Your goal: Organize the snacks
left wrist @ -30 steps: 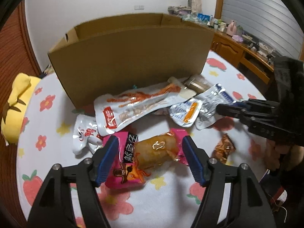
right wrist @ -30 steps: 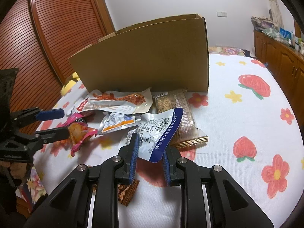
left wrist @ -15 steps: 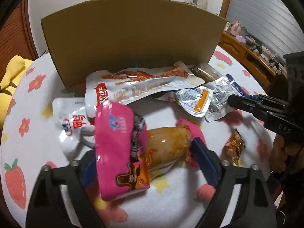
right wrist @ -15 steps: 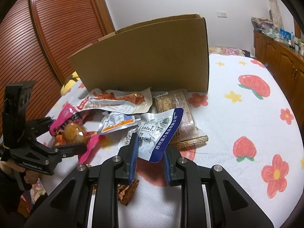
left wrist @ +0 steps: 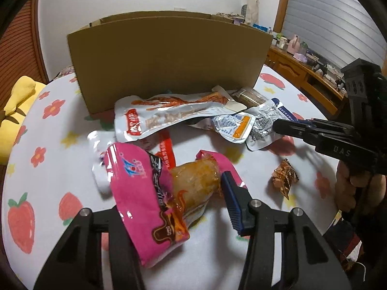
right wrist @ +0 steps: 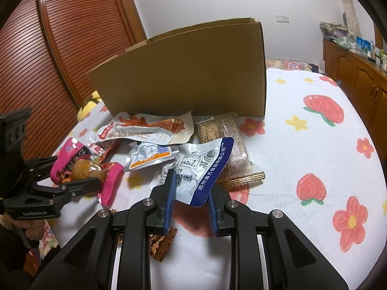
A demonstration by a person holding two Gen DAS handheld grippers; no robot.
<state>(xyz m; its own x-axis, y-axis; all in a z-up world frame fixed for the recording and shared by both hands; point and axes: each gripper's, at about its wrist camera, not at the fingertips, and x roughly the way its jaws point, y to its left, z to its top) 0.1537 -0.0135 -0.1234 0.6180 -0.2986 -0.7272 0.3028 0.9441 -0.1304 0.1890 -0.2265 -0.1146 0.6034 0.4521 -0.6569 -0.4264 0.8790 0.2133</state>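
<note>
My left gripper is shut on a pink snack packet with an orange-brown piece showing through it, held tilted above the table; it also shows in the right wrist view. My right gripper is shut on the corner of a silver and blue snack pouch, which lies on the table. A tall cardboard box stands behind the snack pile. A long white pouch with a chicken picture and a small silver and orange sachet lie in front of the box.
The table has a white cloth with strawberries and flowers. A clear pack of nut bars lies by the box. A small copper-foil candy lies near my right gripper. A yellow plush sits at the left edge.
My left gripper closed on the pink packet and lifted it off the table, tilting it upward. My right gripper stayed shut on the blue pouch.
</note>
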